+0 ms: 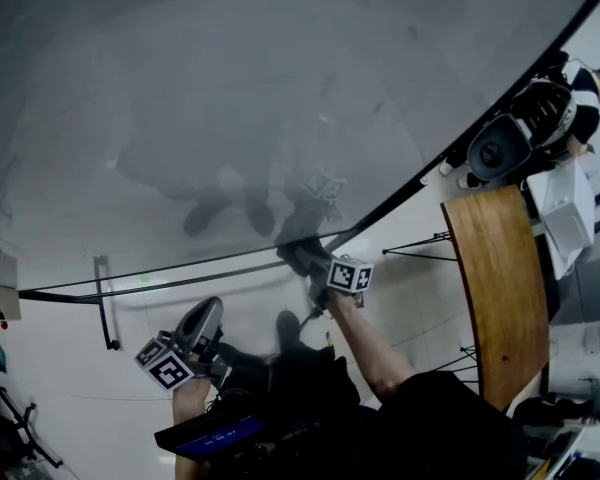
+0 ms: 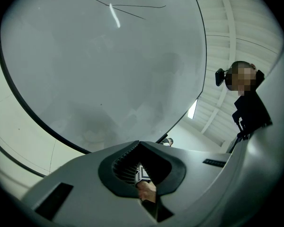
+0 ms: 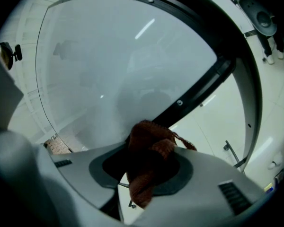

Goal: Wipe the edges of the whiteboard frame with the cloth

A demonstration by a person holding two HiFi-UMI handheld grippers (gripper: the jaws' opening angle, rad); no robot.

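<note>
Right claw: our right claw [image 3: 150,142] is clenched on the cloth, its tips pinching a bunch of it.
Right claw, head view: the right claw [image 1: 302,254] sits up at the lower edge of the board. Its marker cube [image 1: 350,275] is just behind it, and our bare forearm [image 1: 365,343] runs down from there.
Cloth: the rust-brown knitted cloth [image 3: 149,162] bulges above the tips and hangs down through the hollow between the pads. A loose strand trails off to the right.
Cloth position: in the right gripper view its top overlaps the lower end of the black frame bar. We cannot tell whether it presses on the bar.
Left claw: our left claw [image 2: 139,144] is clenched on nothing, tips together. Through the hollow between its pads we see part of a hand [image 2: 146,191].
Left claw, head view: the left claw [image 1: 202,320] hangs low, well below the frame, pointing up toward the board.
Whiteboard: the grey, glossy whiteboard [image 1: 230,98] fills most of every view. A few thin pen lines [image 2: 132,1] cross it near the top of the left gripper view.
Frame: the black frame [image 1: 390,204] runs along the board's lower edge, and in the right gripper view it shows as a broad dark bar [image 3: 199,90].
Surroundings: a wooden bench [image 1: 495,288] stands to the right on the pale floor [image 1: 60,408], apart from the board. Another person [image 1: 570,103] is beyond it at the upper right.
</note>
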